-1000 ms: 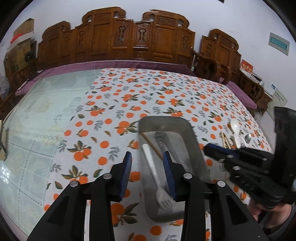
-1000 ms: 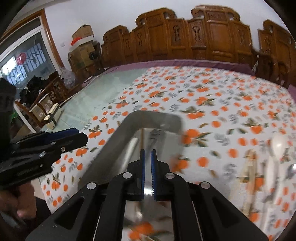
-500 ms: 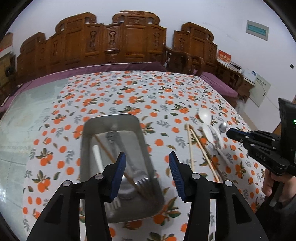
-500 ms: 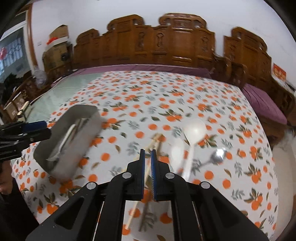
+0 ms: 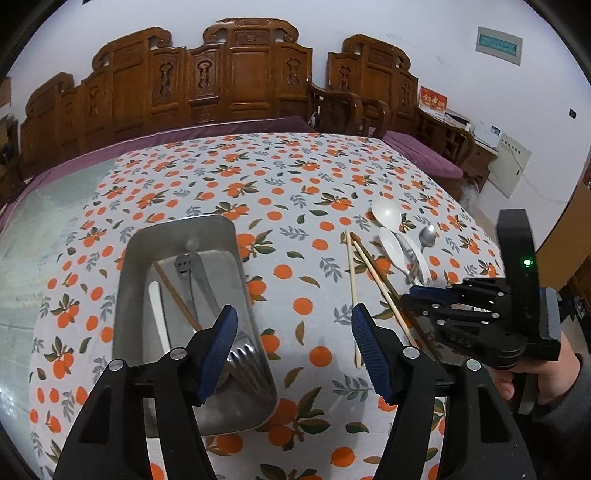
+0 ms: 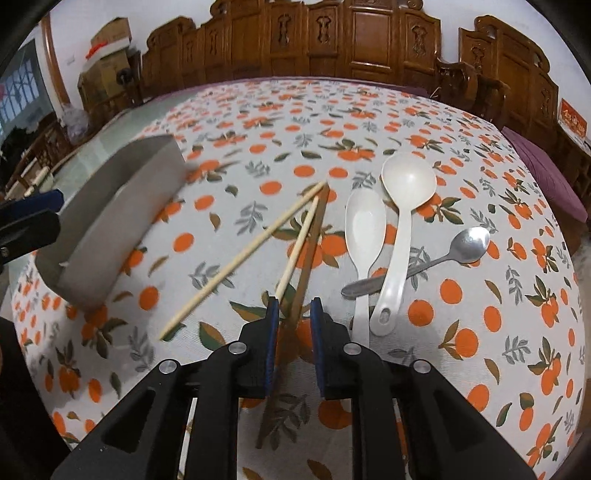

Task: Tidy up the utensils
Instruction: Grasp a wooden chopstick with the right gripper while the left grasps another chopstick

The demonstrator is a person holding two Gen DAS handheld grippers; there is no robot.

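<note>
A metal tray (image 5: pixel 177 236) (image 6: pixel 110 206) lies on the orange-print tablecloth and holds forks, a white utensil and a brown chopstick (image 5: pixel 173 295). To its right lie loose chopsticks (image 5: pixel 352 288) (image 6: pixel 240 254), two white spoons (image 6: pixel 404 184) (image 5: pixel 386 212) and a metal spoon (image 6: pixel 469 243). My left gripper (image 5: pixel 291 325) is open wide and empty above the cloth by the tray's right side. My right gripper (image 6: pixel 291 314) (image 5: pixel 413 295) is partly open, its fingers either side of a brown chopstick (image 6: pixel 306 254) and a pale one, low over the cloth.
Carved wooden chairs (image 5: pixel 236 74) line the far side of the table. The cloth ends at a purple edge (image 5: pixel 221 129) at the back. Bare glass tabletop (image 5: pixel 37 229) lies left of the cloth. Boxes (image 6: pixel 110 33) stand far left.
Both grippers swung right, from over the tray towards the loose utensils. My left gripper opened wider. My right gripper went from shut to partly open, low around the chopsticks.
</note>
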